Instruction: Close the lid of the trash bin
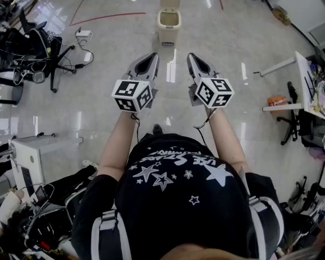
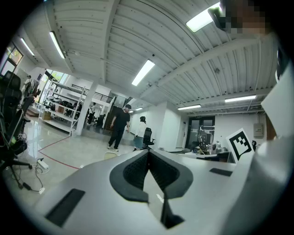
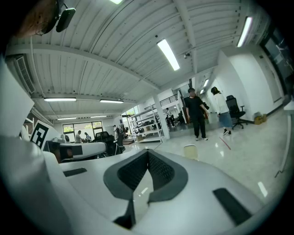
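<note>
The trash bin (image 1: 169,24) stands on the glossy pale floor (image 1: 91,122), straight ahead of me and well beyond my reach. It is a small cream bin, and its mouth shows open from above. The lid (image 1: 169,3) seems to stand upright behind the mouth, but the top edge of the head view cuts it off, so I cannot be sure of its angle.

My left gripper (image 1: 152,57) and right gripper (image 1: 192,57) are held out side by side at about the same height, both pointing toward the bin. There is a gap of bare floor between them. Neither touches the bin or the other.

In the left gripper view my jaws meet at the tips, with only the dark ribbed hollow behind them and nothing in it. The right gripper view shows the same: tips together, nothing held. Each gripper view catches the bin as a small cream shape far across the floor.

A thin red line (image 1: 109,18) runs over the floor to the left of the bin. Further left are a black office chair (image 1: 43,45) and a tangle of cables (image 1: 81,51). A white desk (image 1: 304,71) stands at the right edge. Two people (image 2: 120,126) walk in the distance.
</note>
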Motion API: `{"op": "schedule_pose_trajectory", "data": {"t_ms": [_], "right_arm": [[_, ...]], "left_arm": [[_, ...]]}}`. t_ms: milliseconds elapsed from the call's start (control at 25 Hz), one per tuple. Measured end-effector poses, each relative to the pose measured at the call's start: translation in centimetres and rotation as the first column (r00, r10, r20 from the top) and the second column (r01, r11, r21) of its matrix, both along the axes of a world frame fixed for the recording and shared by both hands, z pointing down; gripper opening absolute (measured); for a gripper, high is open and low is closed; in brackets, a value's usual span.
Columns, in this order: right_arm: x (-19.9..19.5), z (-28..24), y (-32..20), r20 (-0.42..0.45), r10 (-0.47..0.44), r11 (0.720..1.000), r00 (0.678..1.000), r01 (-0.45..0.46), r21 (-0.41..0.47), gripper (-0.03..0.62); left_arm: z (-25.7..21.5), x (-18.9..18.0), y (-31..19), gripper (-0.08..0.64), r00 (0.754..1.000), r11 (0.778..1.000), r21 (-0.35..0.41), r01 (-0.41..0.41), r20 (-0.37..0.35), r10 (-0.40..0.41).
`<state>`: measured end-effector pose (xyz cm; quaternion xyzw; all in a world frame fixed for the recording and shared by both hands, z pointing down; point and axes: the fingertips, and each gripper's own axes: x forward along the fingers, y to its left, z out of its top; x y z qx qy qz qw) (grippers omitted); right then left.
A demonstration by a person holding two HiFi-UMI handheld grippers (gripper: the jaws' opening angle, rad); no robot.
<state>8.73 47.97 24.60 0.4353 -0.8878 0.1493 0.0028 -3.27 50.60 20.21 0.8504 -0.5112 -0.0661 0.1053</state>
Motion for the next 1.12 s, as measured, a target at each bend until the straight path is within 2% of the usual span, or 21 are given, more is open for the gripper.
{"op": "schedule_pose_trajectory", "data": {"t_ms": [160,280,680,840,1120], "right_arm": [[-4.0,-0.2,-1.9,-0.029,-0.008,1.0,1.0,0.008,0.015,0.005],[-5.1,0.2,-2.8,-0.029,0.01,1.0,1.0,-0.01,0.009,0.005],[-4.1,1.3,-5.8,-0.026,0.043,0.999,0.999,-0.043,-0.014,0.005],[-4.7,2.2,-8.9,-0.011,0.028,0.999,1.0,-0.028,-0.022,0.005],[-6.3,3.3,-15.7,0.012,-0.028,0.999,1.0,0.028,-0.045,0.005]], "left_arm": [[0.5,-4.1,-2.3,0.011,1.0,1.0,-0.018,0.008,-0.015,-0.008],[0.7,-5.7,-3.4,0.011,1.0,1.0,-0.022,-0.003,-0.025,0.003],[1.7,-5.6,-6.1,0.011,1.0,0.999,-0.035,-0.02,-0.024,0.019],[2.2,-5.8,-8.1,0.011,1.0,0.999,-0.037,-0.01,-0.005,0.01],[3.3,-6.9,-13.6,0.011,0.999,0.996,-0.071,0.052,0.004,-0.052]]}}
